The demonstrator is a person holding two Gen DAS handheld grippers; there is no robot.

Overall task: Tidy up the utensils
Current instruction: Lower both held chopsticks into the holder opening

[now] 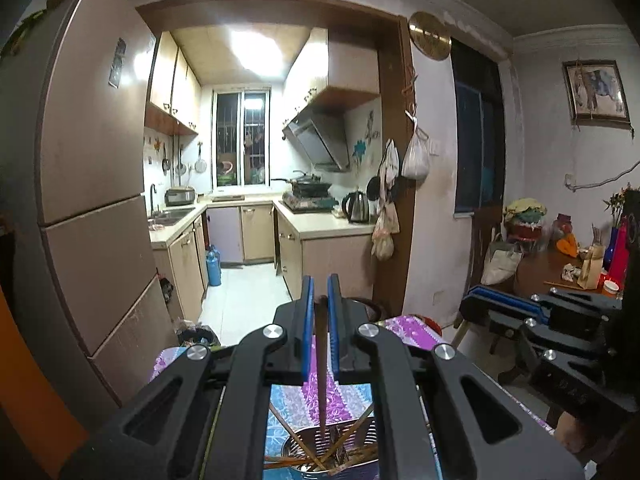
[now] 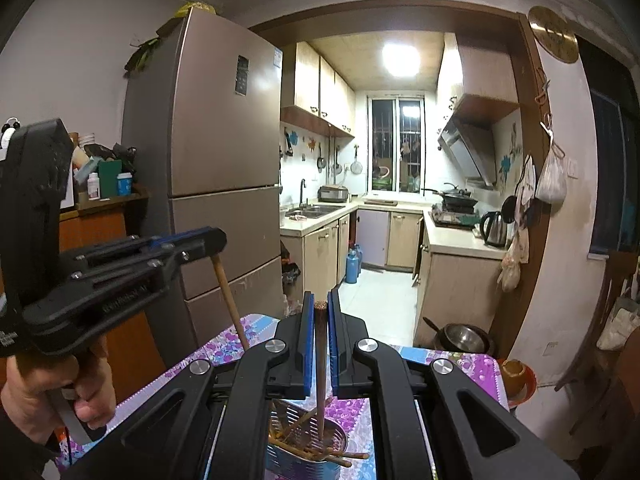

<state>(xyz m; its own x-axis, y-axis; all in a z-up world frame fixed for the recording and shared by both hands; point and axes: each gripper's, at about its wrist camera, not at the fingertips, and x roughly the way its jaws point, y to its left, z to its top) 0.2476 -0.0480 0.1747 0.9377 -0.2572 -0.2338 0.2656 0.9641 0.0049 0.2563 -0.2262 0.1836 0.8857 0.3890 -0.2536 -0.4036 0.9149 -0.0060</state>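
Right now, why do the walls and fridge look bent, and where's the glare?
Left wrist view: fisheye lens bows the fridge and doorway; the ceiling light blows out white and glares on the fridge door. Right wrist view: the same bending, dark corners, the ceiling light overexposed; the left claw and its chopstick stay fairly sharp.

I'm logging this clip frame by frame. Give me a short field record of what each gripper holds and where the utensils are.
left gripper: shut on a chopstick, upright
right gripper: shut on a dark chopstick, upright
holder: metal, perforated, below both grippers on the tablecloth
holder contents: several chopsticks leaning at angles
lower ends of held chopsticks: reach down into the holder
background: kitchen with fridge
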